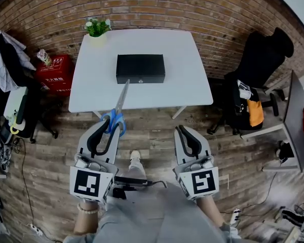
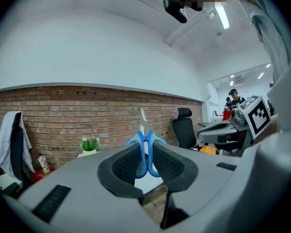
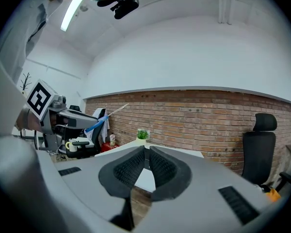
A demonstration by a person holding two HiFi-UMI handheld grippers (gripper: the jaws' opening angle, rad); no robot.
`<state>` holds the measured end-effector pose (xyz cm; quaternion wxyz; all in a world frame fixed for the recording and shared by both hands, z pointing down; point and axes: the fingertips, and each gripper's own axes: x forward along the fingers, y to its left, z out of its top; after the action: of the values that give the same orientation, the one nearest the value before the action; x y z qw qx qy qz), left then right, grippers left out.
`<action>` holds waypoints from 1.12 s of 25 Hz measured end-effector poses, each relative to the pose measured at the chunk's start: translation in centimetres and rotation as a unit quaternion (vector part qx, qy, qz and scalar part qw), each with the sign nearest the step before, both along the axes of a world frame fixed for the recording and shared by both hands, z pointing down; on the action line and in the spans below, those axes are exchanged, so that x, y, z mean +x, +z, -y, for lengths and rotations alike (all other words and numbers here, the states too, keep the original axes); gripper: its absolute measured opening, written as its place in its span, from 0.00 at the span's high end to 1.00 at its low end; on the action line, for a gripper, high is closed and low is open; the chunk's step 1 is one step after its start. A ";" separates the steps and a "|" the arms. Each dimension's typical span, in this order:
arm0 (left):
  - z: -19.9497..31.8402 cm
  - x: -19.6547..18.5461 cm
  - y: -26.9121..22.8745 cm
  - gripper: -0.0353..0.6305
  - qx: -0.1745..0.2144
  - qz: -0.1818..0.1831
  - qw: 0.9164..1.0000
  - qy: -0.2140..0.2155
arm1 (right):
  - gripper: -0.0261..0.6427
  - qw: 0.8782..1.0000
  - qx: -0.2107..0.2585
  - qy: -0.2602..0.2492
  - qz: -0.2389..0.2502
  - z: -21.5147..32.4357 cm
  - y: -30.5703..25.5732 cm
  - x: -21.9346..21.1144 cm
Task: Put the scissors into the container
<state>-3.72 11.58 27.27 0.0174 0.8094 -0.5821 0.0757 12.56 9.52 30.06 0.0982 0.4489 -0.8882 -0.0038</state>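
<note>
Left tongs (image 1: 110, 127) are clenched on the blue handles of the scissors (image 1: 120, 104), whose closed blades point away from the person toward 1 o'clock. Right tongs (image 3: 146, 159) are pressed together with nothing between them, level with the left pair and well apart from it at 3 o'clock. In the head view the scissor tip reaches over the near edge of the white bench (image 1: 187, 80), just short of the closed black container (image 1: 140, 68) at 12 o'clock; a small potted plant (image 1: 97, 28) occupies the bench's 11 o'clock corner.
</note>
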 end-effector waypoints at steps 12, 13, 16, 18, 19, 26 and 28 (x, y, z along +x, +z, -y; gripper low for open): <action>8.0 -5.0 -0.9 0.80 0.013 -0.020 1.000 0.003 | 0.87 1.000 0.002 0.000 -0.009 7.6 -0.7 -5.2; 8.6 -5.2 -0.9 0.80 0.015 -0.022 1.000 0.004 | 0.87 1.000 0.002 0.000 -0.010 8.2 -0.6 -5.6; 10.5 -5.9 -1.1 0.80 0.018 -0.024 0.999 0.010 | 0.87 1.000 0.001 0.003 -0.010 9.9 -0.5 -6.4; 11.6 -6.4 -1.0 0.80 0.015 -0.023 1.000 0.014 | 0.87 1.000 0.000 0.005 -0.010 11.0 -0.4 -7.1; 12.2 -6.7 -0.9 0.80 0.011 -0.021 1.000 0.015 | 0.87 1.000 0.000 0.006 -0.010 11.5 -0.4 -7.4; 14.8 -7.5 -0.5 0.80 0.018 -0.025 0.999 0.027 | 0.87 1.000 -0.006 0.016 -0.010 14.0 0.6 -8.7; 15.3 -7.9 -0.4 0.80 0.018 -0.027 0.999 0.028 | 0.87 1.000 -0.004 0.014 -0.009 14.4 0.7 -9.3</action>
<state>-11.61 -3.72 26.88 0.0165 0.8274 -0.5596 0.0443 3.30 -4.93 30.79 0.1080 0.4608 -0.8809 -0.0030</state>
